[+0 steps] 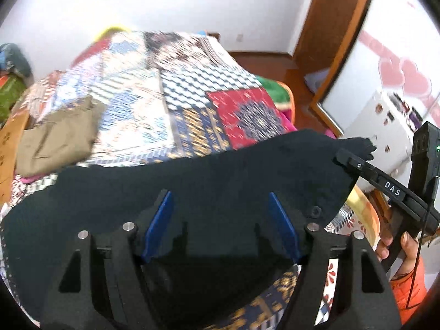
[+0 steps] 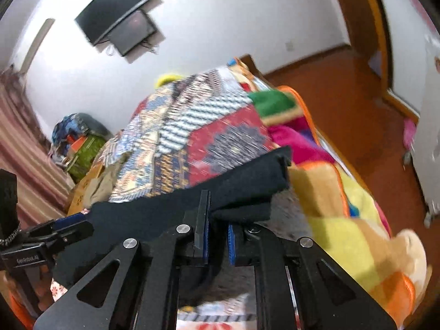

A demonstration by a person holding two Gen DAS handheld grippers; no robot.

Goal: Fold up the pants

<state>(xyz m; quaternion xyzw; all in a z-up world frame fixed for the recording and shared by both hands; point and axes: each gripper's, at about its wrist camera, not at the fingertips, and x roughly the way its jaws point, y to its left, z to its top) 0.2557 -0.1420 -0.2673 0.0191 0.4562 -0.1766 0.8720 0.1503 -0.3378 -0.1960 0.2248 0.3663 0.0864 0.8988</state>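
Black pants [image 1: 192, 181] hang stretched over a patchwork-covered bed [image 1: 154, 96]. My right gripper [image 2: 217, 220] is shut on one folded corner of the pants [image 2: 247, 181] and holds it raised. In the left wrist view that same right gripper [image 1: 343, 156] clamps the cloth's upper right corner. My left gripper [image 1: 218, 195] has its blue pads [image 1: 159, 225] wide apart, and the dark cloth lies across the gap without being pinched. The left gripper [image 2: 74, 221] also shows at the cloth's left edge in the right wrist view.
Folded khaki clothing [image 1: 55, 140] lies on the bed's left side beside a cardboard box [image 1: 11, 148]. A bright fleece blanket [image 2: 343, 192] covers the bed's right edge above a red-brown floor [image 2: 343, 104]. A person's hand [image 1: 398, 250] in an orange sleeve holds the right gripper.
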